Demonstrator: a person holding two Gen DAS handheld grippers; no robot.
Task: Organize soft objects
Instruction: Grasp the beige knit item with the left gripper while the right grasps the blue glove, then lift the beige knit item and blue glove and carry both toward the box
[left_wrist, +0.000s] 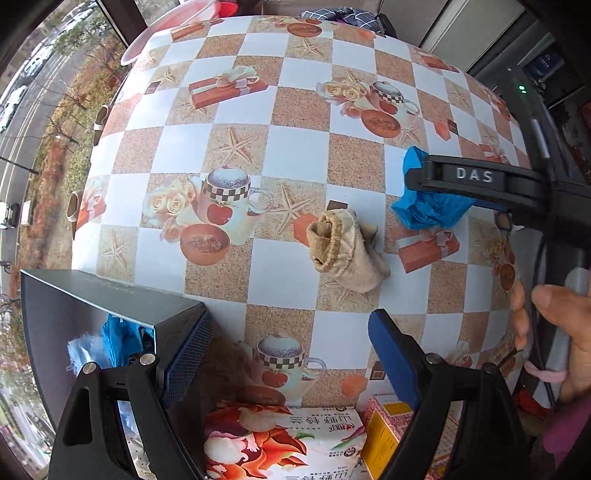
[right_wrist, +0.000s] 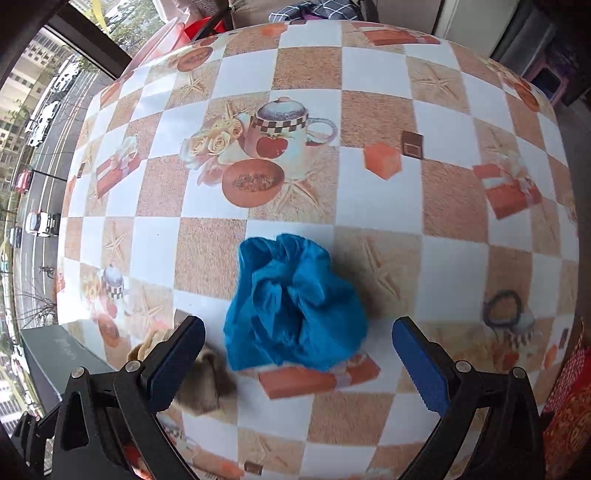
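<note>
A crumpled blue cloth (right_wrist: 295, 302) lies on the checked tablecloth, just ahead of and between the jaws of my right gripper (right_wrist: 298, 363), which is open and empty above it. The same cloth (left_wrist: 428, 206) shows in the left wrist view, partly behind the right gripper's black finger (left_wrist: 476, 177). A rolled beige sock (left_wrist: 343, 247) lies on the table ahead of my left gripper (left_wrist: 290, 360), which is open and empty. The sock also shows blurred behind the right gripper's left finger (right_wrist: 207, 384).
A dark grey box (left_wrist: 92, 314) with blue cloth inside stands at the left near the table edge. Printed packages (left_wrist: 284, 443) lie at the near edge. A pink basin (left_wrist: 166, 33) sits at the far left corner. A window is to the left.
</note>
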